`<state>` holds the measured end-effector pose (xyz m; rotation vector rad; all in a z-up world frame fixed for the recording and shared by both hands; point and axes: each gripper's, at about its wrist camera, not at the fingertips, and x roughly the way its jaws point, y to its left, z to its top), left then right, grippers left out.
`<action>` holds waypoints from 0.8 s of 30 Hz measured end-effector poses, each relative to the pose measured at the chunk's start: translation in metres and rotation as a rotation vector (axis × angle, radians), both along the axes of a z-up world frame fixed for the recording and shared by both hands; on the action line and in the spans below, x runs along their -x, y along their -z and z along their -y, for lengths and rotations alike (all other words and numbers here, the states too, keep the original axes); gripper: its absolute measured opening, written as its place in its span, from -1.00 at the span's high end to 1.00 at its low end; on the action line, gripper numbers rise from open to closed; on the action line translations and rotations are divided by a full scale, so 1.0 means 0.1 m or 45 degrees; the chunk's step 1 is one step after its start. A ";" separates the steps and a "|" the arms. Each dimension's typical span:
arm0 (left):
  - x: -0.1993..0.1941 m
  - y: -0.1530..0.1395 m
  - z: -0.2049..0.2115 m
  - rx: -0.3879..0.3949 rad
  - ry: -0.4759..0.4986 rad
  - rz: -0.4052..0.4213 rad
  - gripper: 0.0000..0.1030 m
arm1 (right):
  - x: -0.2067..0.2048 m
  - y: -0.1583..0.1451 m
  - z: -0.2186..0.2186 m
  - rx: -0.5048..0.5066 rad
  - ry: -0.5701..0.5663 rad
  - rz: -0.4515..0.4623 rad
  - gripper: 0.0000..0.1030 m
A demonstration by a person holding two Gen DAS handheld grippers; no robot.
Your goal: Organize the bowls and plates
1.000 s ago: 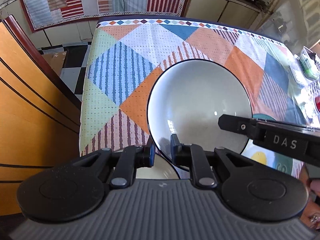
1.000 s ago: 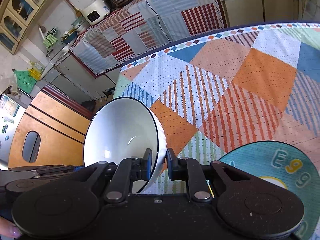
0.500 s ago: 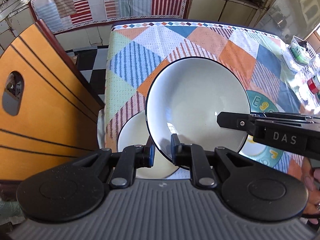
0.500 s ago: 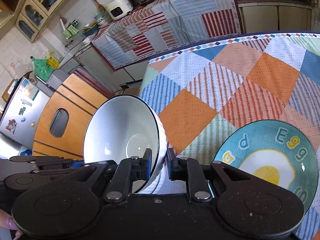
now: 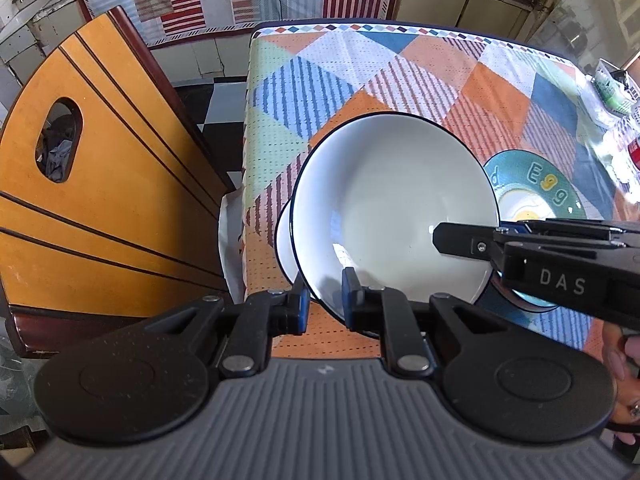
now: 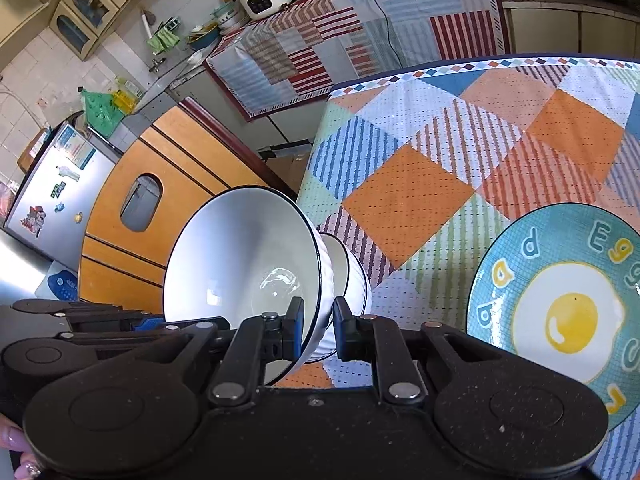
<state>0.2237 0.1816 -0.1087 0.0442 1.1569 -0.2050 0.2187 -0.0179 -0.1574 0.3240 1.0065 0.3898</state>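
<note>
Here, both grippers were clamped on 1 white bowl [image 5: 394, 208]: the left gripper [image 5: 323, 300] pinched its near rim, the right gripper [image 6: 316, 326] its side wall. The bowl hung tilted just above a second white bowl [image 6: 352, 268] on the patchwork tablecloth [image 6: 404, 196], near the egg plate [image 6: 560, 300].

A white bowl [image 5: 394, 208] with a thin dark rim was tilted, off the counter. A second white bowl [image 6: 352, 276] sat upright just beneath it. Nearby lay a teal plate [image 6: 560, 304] showing a fried egg and letters.
</note>
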 end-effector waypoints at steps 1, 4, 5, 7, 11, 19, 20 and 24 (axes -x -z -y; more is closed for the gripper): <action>-0.01 0.04 -0.02 0.003 -0.010 -0.004 0.72 | 0.00 0.03 -0.03 0.010 -0.006 0.009 0.63; -0.05 0.13 -0.07 0.016 -0.036 -0.024 0.72 | -0.02 0.10 -0.10 0.038 -0.022 0.040 0.63; -0.06 0.15 -0.08 0.012 -0.041 -0.027 0.72 | -0.03 0.12 -0.11 0.045 -0.027 0.049 0.63; -0.10 0.20 -0.09 -0.002 -0.052 -0.034 0.72 | -0.04 0.18 -0.15 0.053 -0.036 0.059 0.63; -0.17 0.30 -0.10 0.006 -0.077 -0.050 0.72 | -0.05 0.25 -0.22 0.098 -0.048 0.096 0.63; -0.25 0.47 -0.10 0.051 -0.102 -0.107 0.67 | -0.03 0.28 -0.37 0.275 -0.066 0.201 0.64; -0.26 0.48 -0.09 0.046 -0.102 -0.116 0.67 | -0.03 0.29 -0.39 0.301 -0.073 0.206 0.64; -0.29 0.55 -0.09 0.049 -0.128 -0.156 0.65 | -0.02 0.29 -0.49 0.401 -0.090 0.246 0.65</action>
